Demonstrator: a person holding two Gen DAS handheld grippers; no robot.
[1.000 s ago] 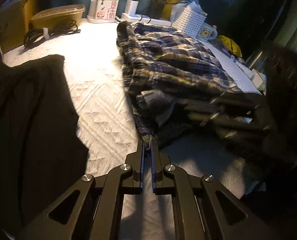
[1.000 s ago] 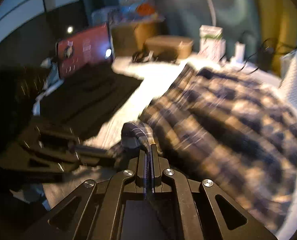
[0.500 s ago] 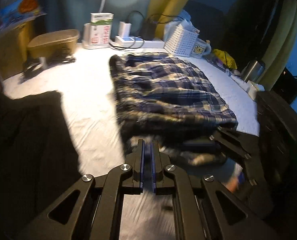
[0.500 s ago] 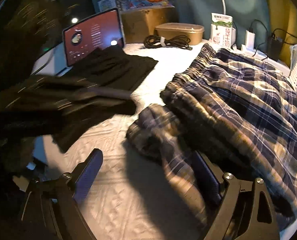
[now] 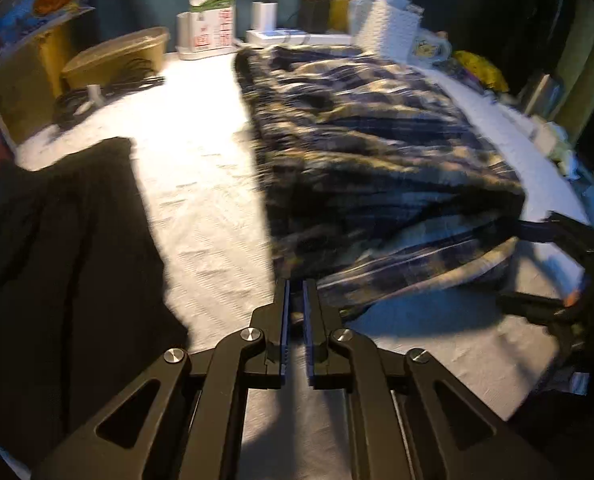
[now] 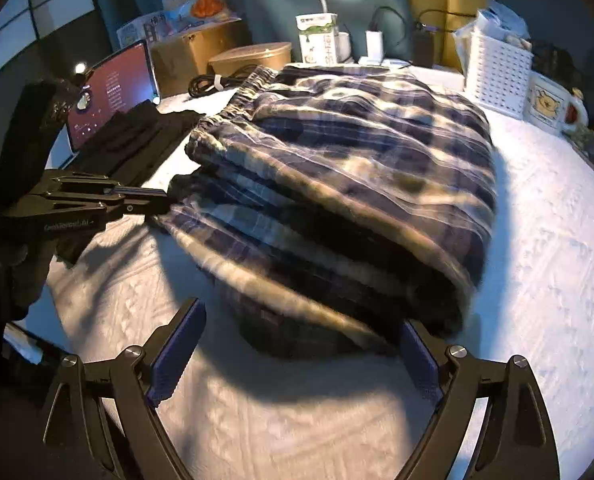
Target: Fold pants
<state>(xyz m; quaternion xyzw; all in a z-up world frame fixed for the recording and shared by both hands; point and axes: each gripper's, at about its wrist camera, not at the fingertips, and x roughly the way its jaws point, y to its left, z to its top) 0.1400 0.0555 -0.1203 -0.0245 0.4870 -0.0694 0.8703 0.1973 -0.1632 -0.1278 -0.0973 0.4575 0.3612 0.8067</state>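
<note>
Fold release step: plaid pants (image 6: 357, 184) lay folded on the white-covered desk (image 6: 545, 280), right gripper (image 6: 297, 344) fingers spread wide and empty, left gripper (image 5: 295, 292) fingers just easing apart around the hem; next probably withdraw and tidy.

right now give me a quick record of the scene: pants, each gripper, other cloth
pants: plaid, folded in layers on the white bed cover
left gripper: fingers just opening a little, narrow gap, pants edge between them
right gripper: wide open at the near fold, holding nothing
black cloth: flat, left of the pants
</note>
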